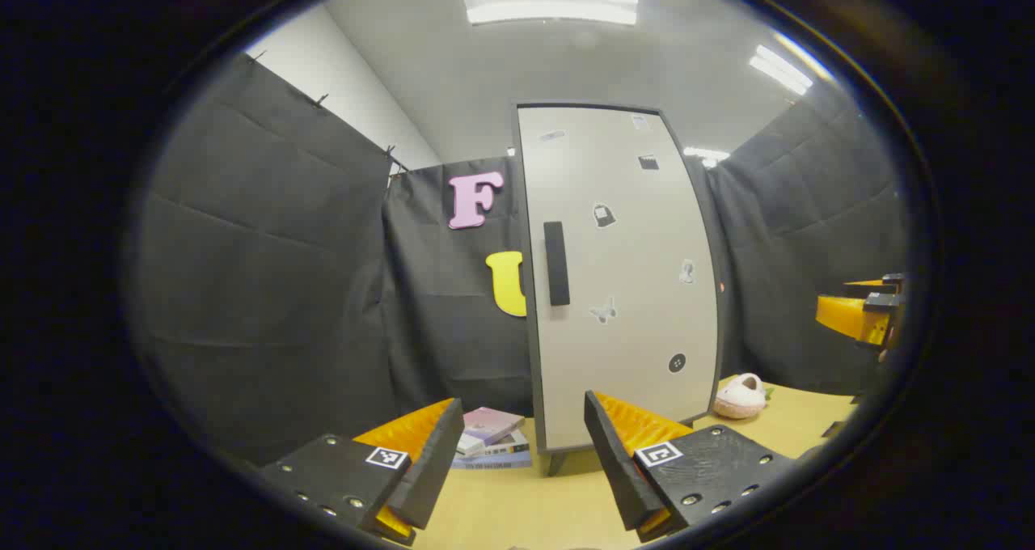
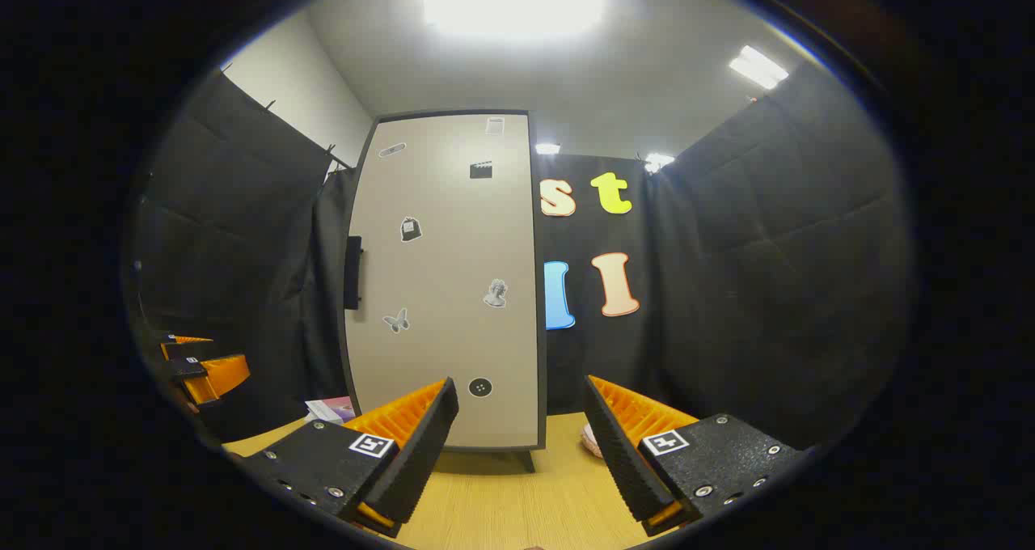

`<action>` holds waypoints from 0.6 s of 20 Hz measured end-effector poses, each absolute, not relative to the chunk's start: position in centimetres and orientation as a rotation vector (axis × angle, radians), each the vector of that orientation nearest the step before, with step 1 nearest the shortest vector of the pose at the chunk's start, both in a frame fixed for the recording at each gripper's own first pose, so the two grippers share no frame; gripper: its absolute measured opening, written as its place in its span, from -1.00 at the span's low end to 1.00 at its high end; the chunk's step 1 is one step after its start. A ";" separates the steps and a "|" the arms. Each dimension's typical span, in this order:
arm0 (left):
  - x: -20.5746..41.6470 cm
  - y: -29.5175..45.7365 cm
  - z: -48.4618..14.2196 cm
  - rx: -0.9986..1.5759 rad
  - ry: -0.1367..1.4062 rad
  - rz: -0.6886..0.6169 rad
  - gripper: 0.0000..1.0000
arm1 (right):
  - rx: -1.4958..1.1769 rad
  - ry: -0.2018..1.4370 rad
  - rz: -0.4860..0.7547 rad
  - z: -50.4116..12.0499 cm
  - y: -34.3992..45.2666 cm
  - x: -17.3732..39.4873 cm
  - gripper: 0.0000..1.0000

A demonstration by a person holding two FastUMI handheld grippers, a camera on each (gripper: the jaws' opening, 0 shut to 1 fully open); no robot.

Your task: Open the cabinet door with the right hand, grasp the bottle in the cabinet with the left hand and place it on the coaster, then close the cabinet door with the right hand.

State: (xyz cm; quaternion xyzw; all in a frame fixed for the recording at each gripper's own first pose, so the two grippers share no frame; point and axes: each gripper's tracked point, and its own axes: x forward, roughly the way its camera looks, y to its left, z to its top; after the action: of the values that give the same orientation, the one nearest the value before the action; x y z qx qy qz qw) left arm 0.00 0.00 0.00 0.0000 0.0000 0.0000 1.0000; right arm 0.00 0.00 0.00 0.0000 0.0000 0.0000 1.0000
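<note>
A tall white cabinet with its door closed stands at the back of the wooden table. A black handle runs down the door's left side. My left gripper is open in front of the cabinet, some way off, with nothing between its fingers. In the right gripper view the same cabinet stands ahead and to the left, its handle at the left edge. My right gripper is open and holds nothing. The bottle is hidden behind the door.
A small stack of books lies left of the cabinet's foot. A pink-and-white slipper-like object sits on the table to the cabinet's right. The right gripper shows at the far right of the left gripper view, and the left gripper at the right view's left edge.
</note>
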 end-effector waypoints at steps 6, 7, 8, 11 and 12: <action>-0.9 -0.5 1.9 0.001 -0.027 -0.002 0.79 | -0.012 -0.009 0.018 0.2 0.1 -0.7 0.92; -1.1 -0.4 2.2 0.001 -0.032 0.006 0.79 | -0.010 -0.010 0.020 0.2 0.0 -0.7 0.92; -1.8 -0.5 2.1 -0.004 -0.032 0.013 0.65 | -0.004 -0.005 0.026 0.0 0.0 -0.8 0.92; -3.3 -0.9 2.2 -0.024 -0.033 0.016 0.63 | 0.002 0.008 0.028 -0.2 0.0 -1.0 0.92; -3.4 -0.7 2.1 -0.023 -0.030 0.019 0.72 | 0.006 0.012 0.027 -0.3 0.0 -1.2 0.92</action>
State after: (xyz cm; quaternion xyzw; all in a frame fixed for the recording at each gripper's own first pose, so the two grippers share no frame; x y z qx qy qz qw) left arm -3.35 -0.72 2.10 -0.0117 -0.0150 0.0097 0.9998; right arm -1.16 0.01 -0.34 0.0030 0.0061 0.0136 0.9999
